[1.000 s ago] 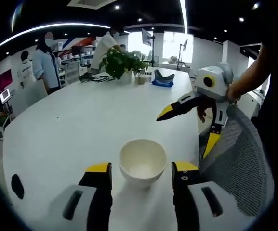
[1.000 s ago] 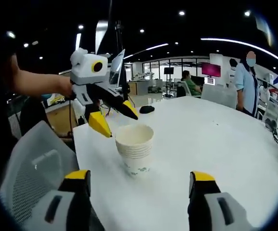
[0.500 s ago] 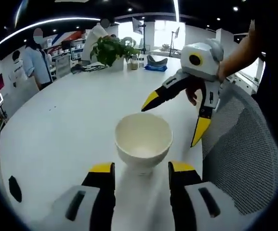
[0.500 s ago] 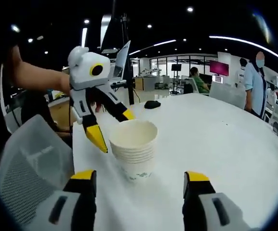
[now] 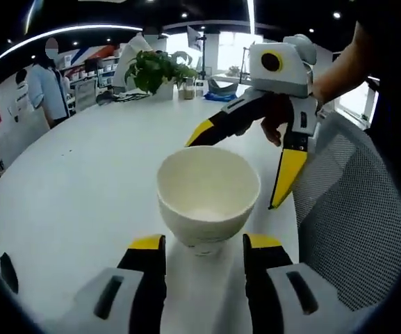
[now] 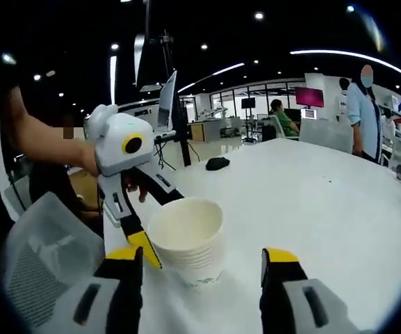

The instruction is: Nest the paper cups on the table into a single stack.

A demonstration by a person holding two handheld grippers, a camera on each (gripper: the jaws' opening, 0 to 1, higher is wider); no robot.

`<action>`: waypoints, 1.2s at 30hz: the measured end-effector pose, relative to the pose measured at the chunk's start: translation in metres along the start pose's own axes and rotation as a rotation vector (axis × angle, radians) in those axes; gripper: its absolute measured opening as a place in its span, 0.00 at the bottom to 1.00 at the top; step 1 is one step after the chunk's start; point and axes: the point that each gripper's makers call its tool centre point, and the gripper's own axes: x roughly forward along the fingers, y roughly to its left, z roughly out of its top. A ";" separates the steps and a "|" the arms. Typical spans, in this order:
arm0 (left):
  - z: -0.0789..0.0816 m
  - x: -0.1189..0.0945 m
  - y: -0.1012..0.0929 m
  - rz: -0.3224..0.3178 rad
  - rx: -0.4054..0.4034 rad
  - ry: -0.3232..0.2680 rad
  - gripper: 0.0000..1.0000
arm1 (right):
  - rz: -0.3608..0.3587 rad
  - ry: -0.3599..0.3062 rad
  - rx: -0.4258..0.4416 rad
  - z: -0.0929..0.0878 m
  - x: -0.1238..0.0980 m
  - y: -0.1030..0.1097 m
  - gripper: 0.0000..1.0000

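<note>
1. Standing upright on the white table (image 5: 68, 188), the stack of paper cups (image 6: 188, 240) rests near the table's near edge, its mouth open upward and its long axis vertical; several nested rims show down its side in the right gripper view.
2. The left gripper (image 5: 203, 245) has its two yellow-tipped jaws apart on either side of the stack's base, which sits between them and just ahead; no contact can be made out.
3. The right gripper (image 6: 201, 259) likewise has its jaws spread, the stack between and just beyond them, nothing held.
4. Both grippers look about equally near the stack, approaching from opposite sides, each seen across the stack in the other's view.
5. A mesh chair back (image 5: 346, 209) stands just off the table's edge beside the stack, crowding that side.
6. The table top beyond lies open; a potted plant (image 5: 155, 69) and people stand well away.
</note>
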 end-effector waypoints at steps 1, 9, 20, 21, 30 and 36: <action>-0.002 0.002 -0.001 -0.006 0.005 0.005 0.42 | 0.004 0.000 0.002 0.000 0.002 0.001 0.68; 0.001 0.011 -0.004 -0.016 0.020 -0.010 0.41 | 0.011 -0.003 0.020 0.001 0.015 0.005 0.62; 0.000 0.014 0.001 -0.005 0.008 -0.026 0.36 | 0.016 -0.004 0.021 -0.002 0.021 0.012 0.48; 0.000 0.013 0.001 -0.005 0.009 -0.026 0.36 | 0.017 -0.004 0.023 -0.002 0.021 0.012 0.48; 0.009 0.007 0.004 0.001 0.012 -0.042 0.36 | 0.017 -0.025 0.032 0.008 0.019 0.011 0.47; 0.017 0.004 0.012 0.017 0.027 -0.048 0.36 | 0.014 -0.044 0.017 0.021 0.019 0.006 0.47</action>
